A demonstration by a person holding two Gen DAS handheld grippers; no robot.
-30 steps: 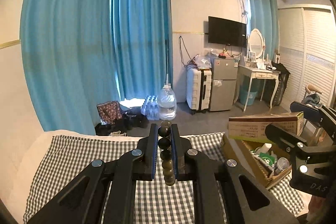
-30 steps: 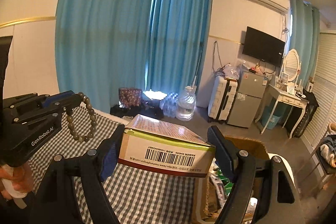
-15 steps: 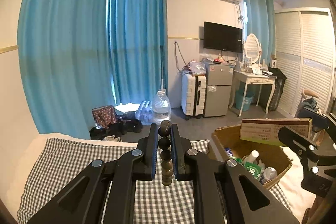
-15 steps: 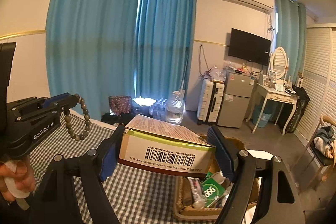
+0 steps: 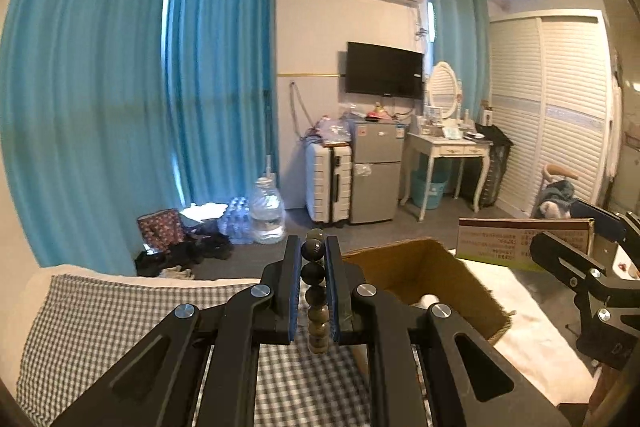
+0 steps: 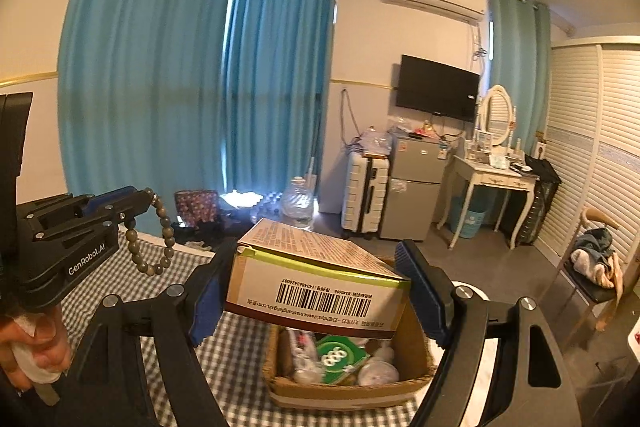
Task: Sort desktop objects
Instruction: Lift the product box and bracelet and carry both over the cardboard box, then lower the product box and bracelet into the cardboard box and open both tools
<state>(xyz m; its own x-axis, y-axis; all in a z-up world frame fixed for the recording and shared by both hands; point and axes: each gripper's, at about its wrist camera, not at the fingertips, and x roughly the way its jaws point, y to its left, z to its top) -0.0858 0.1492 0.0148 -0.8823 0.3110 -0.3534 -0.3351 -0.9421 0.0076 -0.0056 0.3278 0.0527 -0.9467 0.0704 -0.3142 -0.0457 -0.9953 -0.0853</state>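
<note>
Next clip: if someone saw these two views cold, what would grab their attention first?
Probably the carton with the barcode, clamped between the blue pads of the right hand-held gripper in the middle of its view, hanging over an open cardboard box of small items on the checked cloth. Next, the bead bracelet pinched in the shut left hand-held gripper. Behind both, teal curtains fill the left half of the room.
</note>
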